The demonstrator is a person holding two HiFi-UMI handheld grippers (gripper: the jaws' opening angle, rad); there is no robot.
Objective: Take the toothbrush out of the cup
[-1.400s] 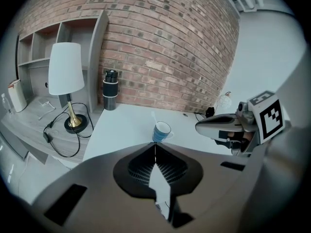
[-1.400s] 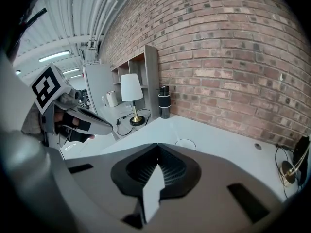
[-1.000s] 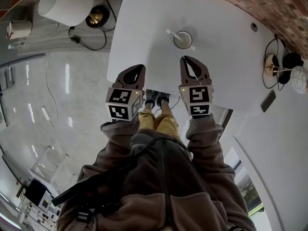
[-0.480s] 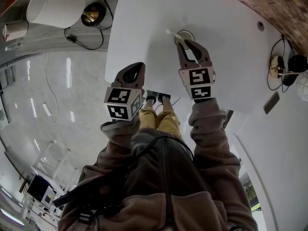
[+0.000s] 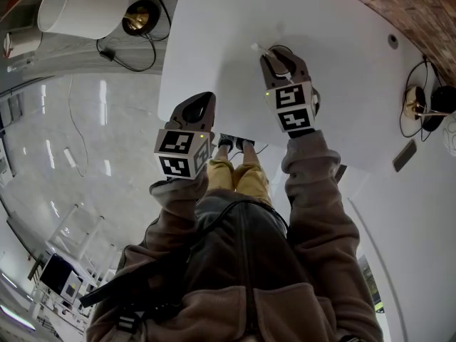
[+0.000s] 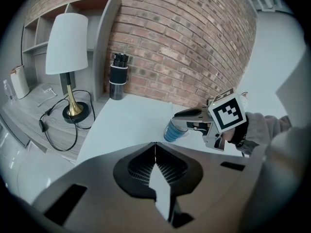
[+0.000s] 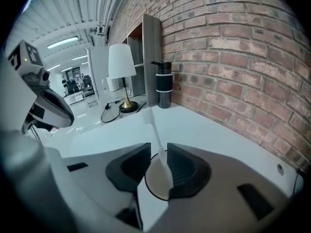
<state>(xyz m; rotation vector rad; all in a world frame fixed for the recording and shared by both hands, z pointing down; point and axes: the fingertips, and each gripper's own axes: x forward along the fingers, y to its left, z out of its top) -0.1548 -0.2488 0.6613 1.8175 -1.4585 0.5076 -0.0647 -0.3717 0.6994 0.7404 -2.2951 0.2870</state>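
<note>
Left gripper view: the left gripper has its jaws pressed together on nothing. Ahead of them and off to the right, the right gripper sits over a small blue cup on the white table. Head view: the right gripper's tips cover most of the cup, and one pale end of the toothbrush sticks out past them to the left; the left gripper hangs at the near table edge, well apart from the cup. Right gripper view: the jaws stand a little apart. The thin, whitish, translucent handle of the toothbrush rises between them, close against the right-hand pad, with a gap on its left. Whether it touches that pad cannot be told. The cup's round mouth lies directly below the gap. The step in hand is judged to be the grasp, with the brush in the cup and not yet gripped. The next move calls for closing the jaws squarely on the slim handle, then lifting along its slant so the light cup is not tipped or dragged.
</note>
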